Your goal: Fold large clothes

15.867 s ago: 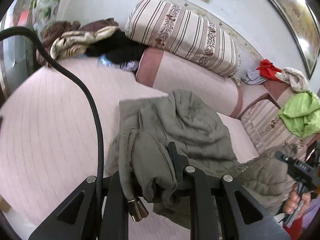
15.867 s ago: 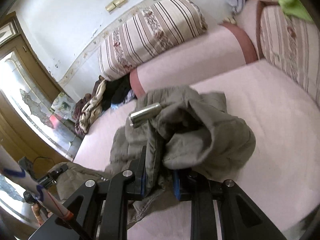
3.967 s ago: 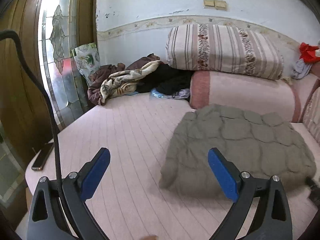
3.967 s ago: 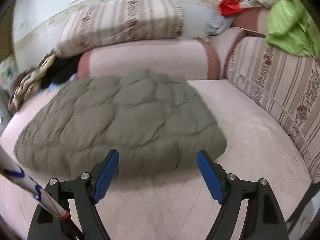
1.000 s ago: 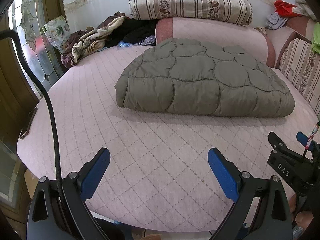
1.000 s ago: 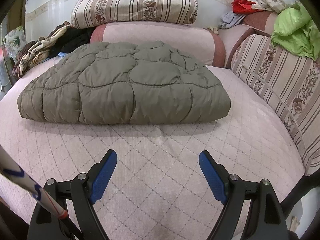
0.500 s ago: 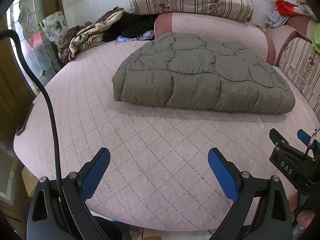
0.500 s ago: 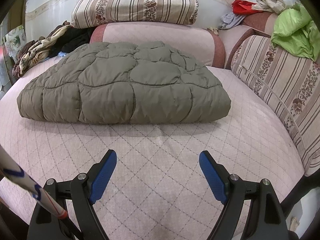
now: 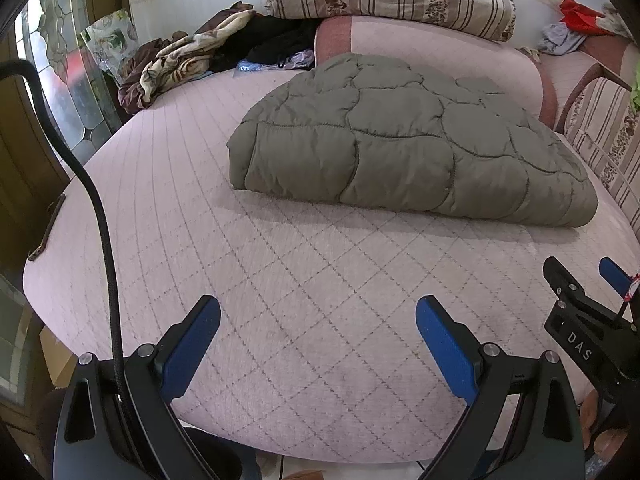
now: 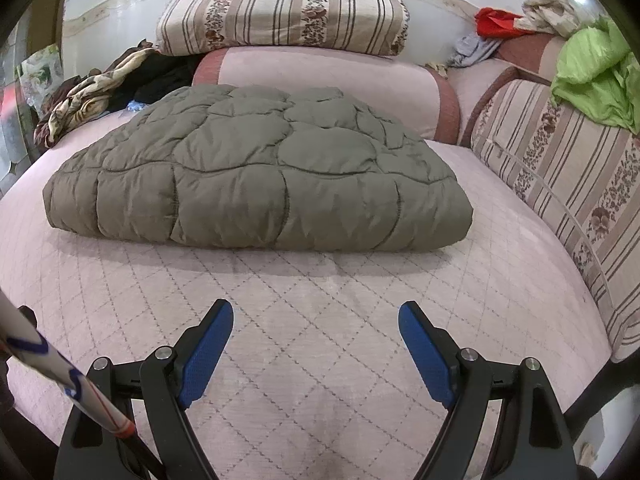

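An olive-green quilted jacket [image 9: 404,144] [image 10: 256,176] lies folded into a thick flat bundle in the middle of the pink quilted bed [image 9: 304,280] [image 10: 320,320]. My left gripper [image 9: 318,314] hovers open over the bed's near edge, well short of the jacket, with nothing between its blue pads. My right gripper [image 10: 316,320] is likewise open and empty, a little in front of the jacket's near fold. In the left wrist view the right gripper [image 9: 580,280] shows at the right edge.
A striped cushion [image 10: 280,12] rests on the pink bolster [image 10: 320,76] behind the jacket. Crumpled clothes [image 9: 188,60] pile at the back left. A striped sofa arm [image 10: 568,184] with a green cloth [image 10: 592,76] borders the right. A phone [image 9: 46,228] lies at the bed's left edge.
The left wrist view has shifted a little, bringing the jacket slightly nearer. The right gripper stays put, and both stay open.
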The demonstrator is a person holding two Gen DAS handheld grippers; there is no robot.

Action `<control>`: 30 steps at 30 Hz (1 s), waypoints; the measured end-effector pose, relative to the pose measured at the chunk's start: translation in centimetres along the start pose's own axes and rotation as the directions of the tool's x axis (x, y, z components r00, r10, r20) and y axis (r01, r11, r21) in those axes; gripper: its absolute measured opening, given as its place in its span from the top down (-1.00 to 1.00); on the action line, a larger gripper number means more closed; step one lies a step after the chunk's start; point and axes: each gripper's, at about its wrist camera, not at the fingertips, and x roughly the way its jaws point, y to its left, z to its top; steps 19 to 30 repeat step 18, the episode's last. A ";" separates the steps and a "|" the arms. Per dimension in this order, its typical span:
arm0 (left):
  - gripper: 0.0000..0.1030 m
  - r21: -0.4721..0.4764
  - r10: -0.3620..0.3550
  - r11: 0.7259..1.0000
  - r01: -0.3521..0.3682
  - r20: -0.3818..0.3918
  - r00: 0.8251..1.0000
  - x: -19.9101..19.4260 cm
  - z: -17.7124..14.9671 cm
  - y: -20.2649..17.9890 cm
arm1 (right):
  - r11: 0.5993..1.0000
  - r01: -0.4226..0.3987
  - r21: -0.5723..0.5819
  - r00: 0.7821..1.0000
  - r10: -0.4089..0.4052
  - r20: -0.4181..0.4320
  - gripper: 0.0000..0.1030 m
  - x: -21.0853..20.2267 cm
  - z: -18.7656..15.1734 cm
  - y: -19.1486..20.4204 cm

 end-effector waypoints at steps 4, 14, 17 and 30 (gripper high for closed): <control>-0.90 -0.011 -0.006 1.000 0.006 -0.014 1.000 0.4 0.0 0.3 | 1.000 0.010 -0.015 1.000 -0.010 -0.002 -0.71 0.2 -0.1 0.4; -0.90 -0.029 -0.005 1.000 0.005 -0.019 1.000 0.9 0.1 1.0 | 1.000 0.013 -0.006 1.000 -0.013 -0.018 -0.72 0.5 -0.2 0.3; -0.90 -0.032 -0.005 0.999 0.004 -0.021 1.000 1.0 0.1 1.2 | 1.000 0.006 0.001 1.000 -0.006 -0.029 -0.72 0.8 -0.3 0.1; -0.90 -0.032 -0.005 0.999 0.004 -0.022 1.000 1.0 0.1 1.2 | 1.000 0.004 0.005 1.000 -0.004 -0.031 -0.72 0.8 -0.3 0.0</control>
